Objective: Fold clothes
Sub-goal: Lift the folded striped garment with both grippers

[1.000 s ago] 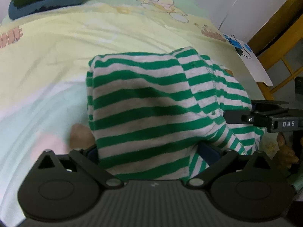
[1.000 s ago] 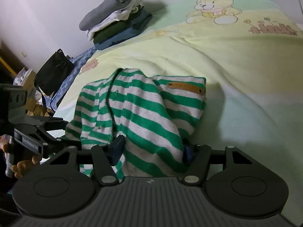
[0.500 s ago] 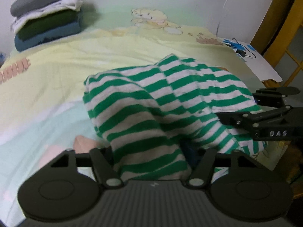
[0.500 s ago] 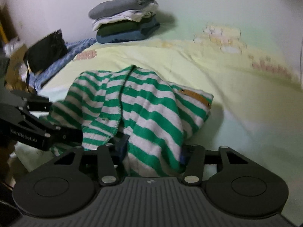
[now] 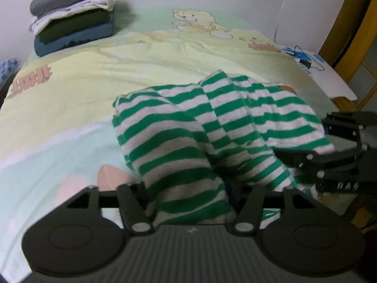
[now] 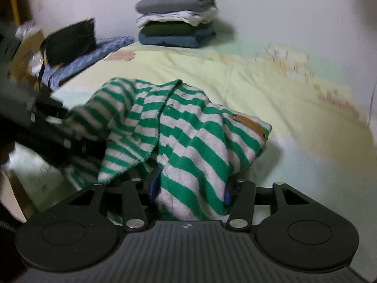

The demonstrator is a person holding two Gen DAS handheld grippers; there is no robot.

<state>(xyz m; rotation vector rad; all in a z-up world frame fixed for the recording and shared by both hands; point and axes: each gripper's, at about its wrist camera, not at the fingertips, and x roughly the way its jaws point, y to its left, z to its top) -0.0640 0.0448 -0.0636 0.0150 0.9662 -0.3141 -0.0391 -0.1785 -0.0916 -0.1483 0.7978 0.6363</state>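
Both claws, left claw (image 5: 190, 195) and right claw (image 6: 188, 188), grip the striped garment's (image 5: 212, 127) near edge; its bulk drapes forward onto the bed (image 5: 70, 89)

There was one green-and-white striped garment (image 5: 193, 141) on the bed (image 5: 70, 89), bunched near its front edge, with one brown leather tag (image 6: 249, 123) on it. Two grippers were in view: the left gripper (image 5: 190, 195) and the right gripper (image 6: 188, 188), each with cloth of that one garment between its two fingers. One stack of folded clothes (image 6: 176, 18) sat at the bed's far edge against the wall, and four layers could be counted in it: grey, white, dark green and blue. One bear print (image 5: 193, 22) showed on the bedsheet. One black bag (image 6: 70, 41) stood off the bed's left side.
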